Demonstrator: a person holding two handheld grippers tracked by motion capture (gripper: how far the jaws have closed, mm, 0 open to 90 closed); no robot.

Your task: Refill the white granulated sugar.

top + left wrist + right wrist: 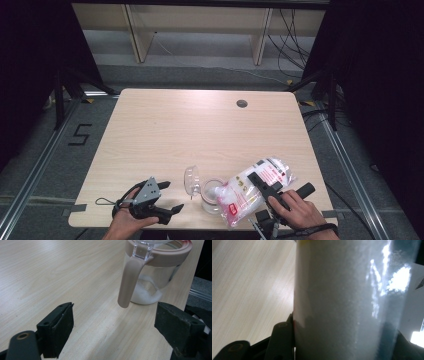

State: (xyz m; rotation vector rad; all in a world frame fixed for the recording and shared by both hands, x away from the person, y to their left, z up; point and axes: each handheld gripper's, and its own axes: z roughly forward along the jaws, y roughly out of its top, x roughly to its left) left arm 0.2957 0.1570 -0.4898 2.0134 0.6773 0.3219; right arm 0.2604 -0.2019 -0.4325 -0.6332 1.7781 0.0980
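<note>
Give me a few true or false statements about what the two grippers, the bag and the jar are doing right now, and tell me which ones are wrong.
1. The right gripper is clamped on a bag of white granules. True.
2. The left gripper is holding the jar by its handle. False: its jaws stand open and apart from the jar, with bare table between them.
3. The jar's lid is flipped open. True.
4. The jar is filled to the brim. False: only a low layer of white granules lies at its bottom.
5. The bag lies flat at the far edge of the table. False: it is held tilted over the jar at the near edge.
</note>
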